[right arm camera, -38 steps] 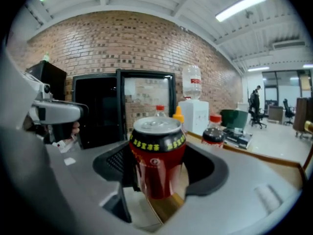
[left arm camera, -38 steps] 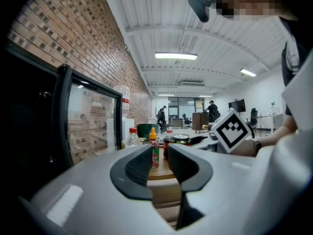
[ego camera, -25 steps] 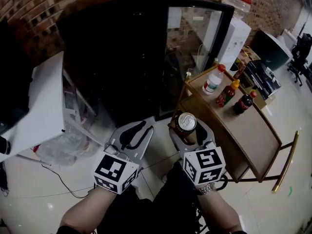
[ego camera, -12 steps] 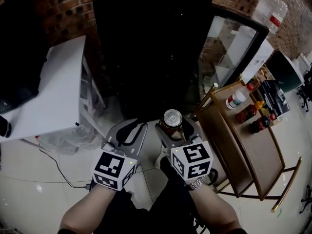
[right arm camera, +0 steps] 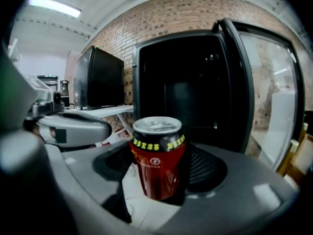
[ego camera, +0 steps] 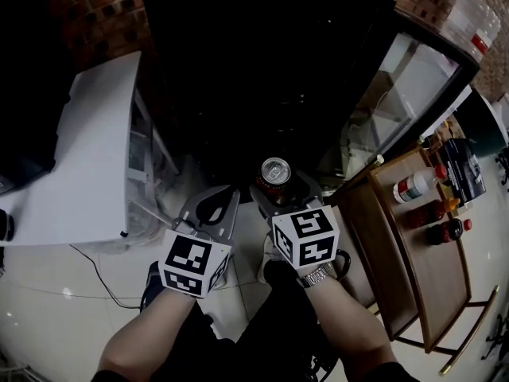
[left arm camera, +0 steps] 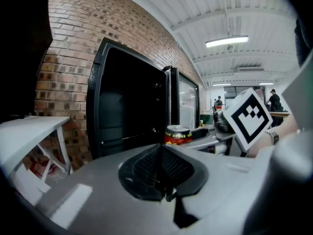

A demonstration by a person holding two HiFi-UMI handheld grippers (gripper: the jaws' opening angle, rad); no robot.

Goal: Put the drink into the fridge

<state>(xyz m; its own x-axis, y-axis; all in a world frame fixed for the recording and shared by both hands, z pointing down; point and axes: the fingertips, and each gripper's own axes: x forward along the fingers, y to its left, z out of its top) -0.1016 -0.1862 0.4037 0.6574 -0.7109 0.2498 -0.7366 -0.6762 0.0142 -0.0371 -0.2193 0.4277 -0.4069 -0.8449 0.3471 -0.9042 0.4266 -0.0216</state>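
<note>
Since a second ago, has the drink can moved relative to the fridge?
Yes. The can has moved left, away from the wooden table corner, and now sits in front of the fridge and its dark opening.

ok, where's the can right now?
Head view, centre: the can stands upright in the right claw, in front of the open fridge, with the left claw beside it.

Left gripper point(ego camera: 213, 205): jaws together, empty, pointed at the open fridge point(ego camera: 254, 70). Right gripper point(ego camera: 280, 196): just beside it, facing the fridge, jaws clamped on upright can point(ego camera: 275, 170).
</note>
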